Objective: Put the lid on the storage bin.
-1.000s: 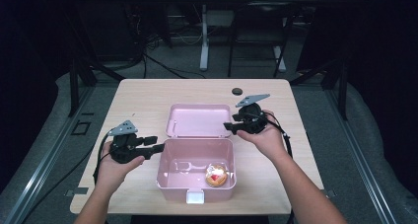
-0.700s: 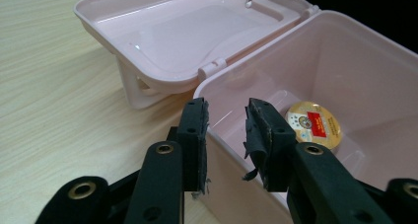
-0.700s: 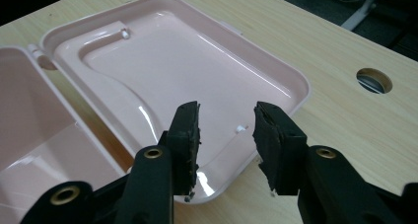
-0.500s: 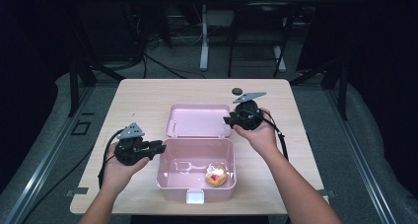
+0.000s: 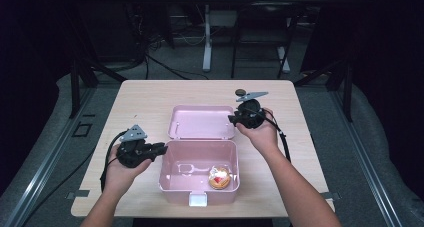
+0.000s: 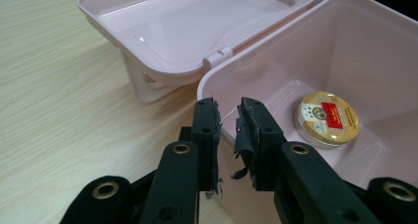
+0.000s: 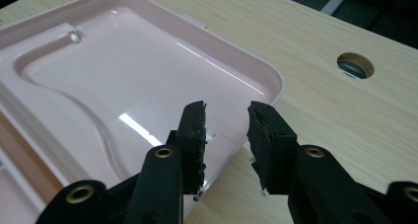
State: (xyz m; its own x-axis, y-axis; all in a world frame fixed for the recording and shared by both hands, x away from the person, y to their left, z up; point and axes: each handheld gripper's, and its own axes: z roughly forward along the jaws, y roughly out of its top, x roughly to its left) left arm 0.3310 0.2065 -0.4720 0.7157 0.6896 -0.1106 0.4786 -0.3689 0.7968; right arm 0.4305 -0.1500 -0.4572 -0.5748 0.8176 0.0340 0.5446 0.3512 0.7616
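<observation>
High view: left hand-held gripper (image 5: 159, 148), slightly spread, at box (image 5: 172, 174) left wall, perhaps touching; right hand-held gripper (image 5: 233, 119), spread, over lid (image 5: 200, 122) right edge.

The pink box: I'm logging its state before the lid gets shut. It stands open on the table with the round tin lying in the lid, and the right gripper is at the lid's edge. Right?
Not quite. The round tin lies in the deep base of the pink box, not in the lid, as the left gripper view shows. The rest holds: the box is open and the right gripper is at the lid's edge.
</observation>
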